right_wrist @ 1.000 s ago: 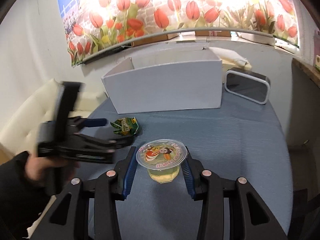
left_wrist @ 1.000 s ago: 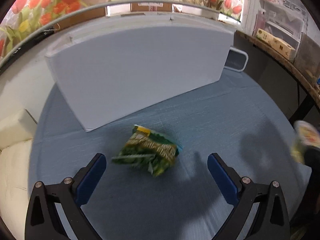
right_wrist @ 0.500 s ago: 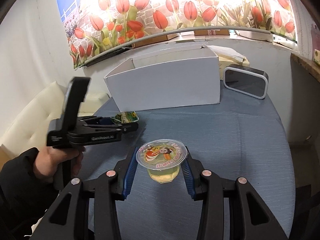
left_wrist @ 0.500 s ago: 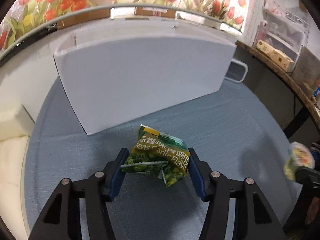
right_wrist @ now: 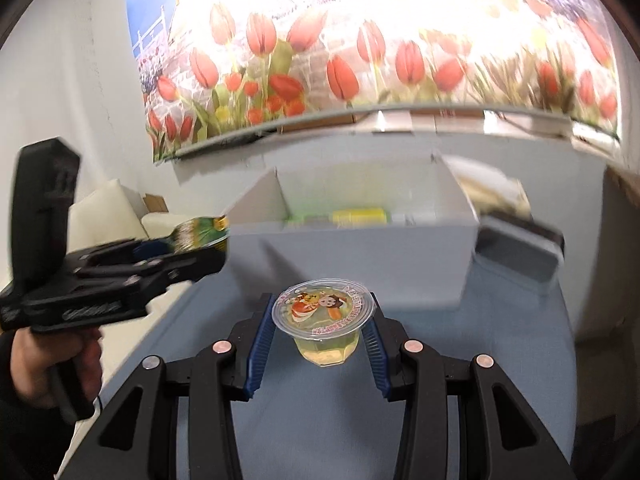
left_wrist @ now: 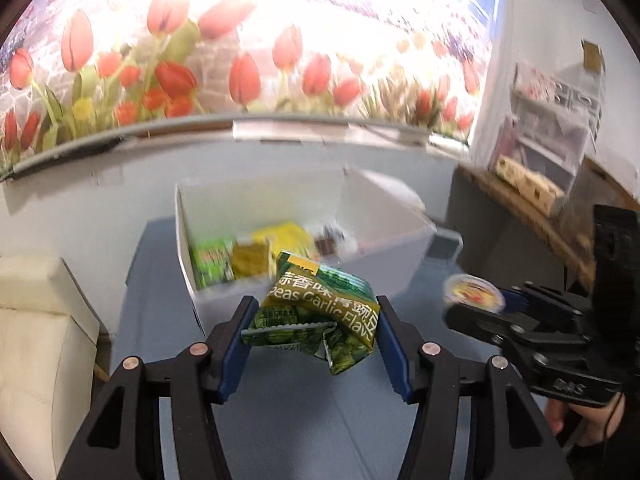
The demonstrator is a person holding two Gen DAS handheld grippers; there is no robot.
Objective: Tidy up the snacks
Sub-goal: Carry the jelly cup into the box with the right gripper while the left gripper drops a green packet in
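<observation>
My left gripper (left_wrist: 314,326) is shut on a green pea snack packet (left_wrist: 320,312) and holds it in the air just in front of the open white box (left_wrist: 404,264). The box holds several snack packets, green and yellow (left_wrist: 248,258). My right gripper (right_wrist: 322,330) is shut on a clear jelly cup (right_wrist: 324,320) with a cartoon lid, raised above the blue table and facing the same box (right_wrist: 360,276). The left gripper with its packet (right_wrist: 200,232) shows at the left of the right wrist view. The jelly cup (left_wrist: 472,290) shows at the right of the left wrist view.
A blue cloth covers the round table (right_wrist: 520,360). A dark, white-framed rectangular object (right_wrist: 520,248) stands right of the box. A cream sofa (left_wrist: 36,320) lies to the left. Shelves with boxes (left_wrist: 548,136) stand at the far right. A tulip mural covers the wall.
My left gripper closed on the pea packet on the table, then lifted it up to the box's rim. My right gripper rose with the jelly cup toward the box.
</observation>
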